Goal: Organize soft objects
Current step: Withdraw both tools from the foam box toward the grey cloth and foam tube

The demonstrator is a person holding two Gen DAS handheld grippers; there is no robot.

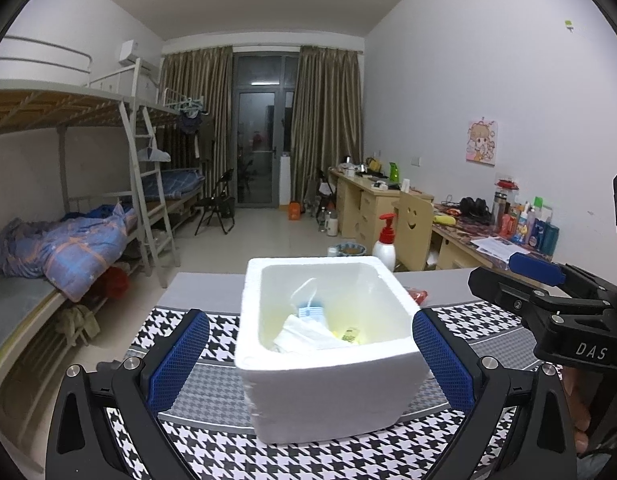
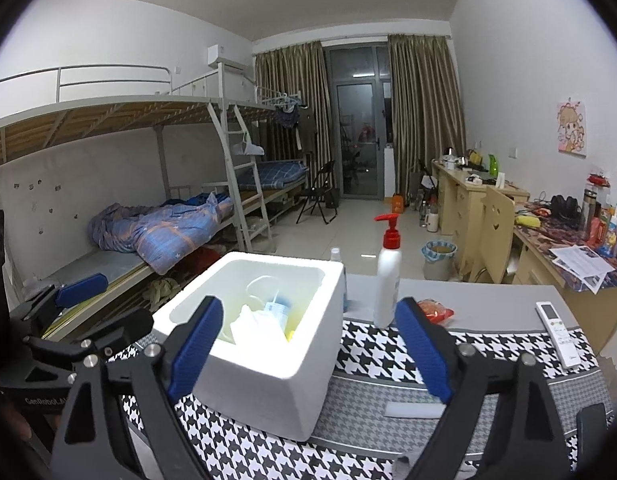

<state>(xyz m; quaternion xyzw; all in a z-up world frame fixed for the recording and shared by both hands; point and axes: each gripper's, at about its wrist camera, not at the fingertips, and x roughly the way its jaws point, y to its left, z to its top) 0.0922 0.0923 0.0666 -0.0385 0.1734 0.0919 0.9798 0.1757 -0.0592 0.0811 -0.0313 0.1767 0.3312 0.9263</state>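
Inside the white foam box (image 1: 328, 396), crumpled white tissue or cloth (image 1: 308, 336) lies against the near wall, with a blue-and-white packet (image 1: 311, 314) and loops of clear tubing behind it and something small and yellow (image 1: 348, 335) beside it. That box stands on a black-and-white houndstooth cloth (image 1: 236, 456) spread over the grey surface (image 2: 488, 300).

Left tongs (image 1: 310, 364) are spread wide, one blue pad on either side of the box, neither pressing on its walls. Right tongs (image 2: 308, 350) are also wide open and hold nothing, with the box's right corner between their pads; I see no contact.

Just right of the box stands a white pump bottle (image 2: 388, 280) with a red head, and past it lies a red packet (image 2: 436, 310). Farther right of the box, a white remote control (image 2: 558, 332) rests at the cloth's edge. Well behind the box, a bunk bed (image 2: 160, 224) with a blue quilt runs along the wall.
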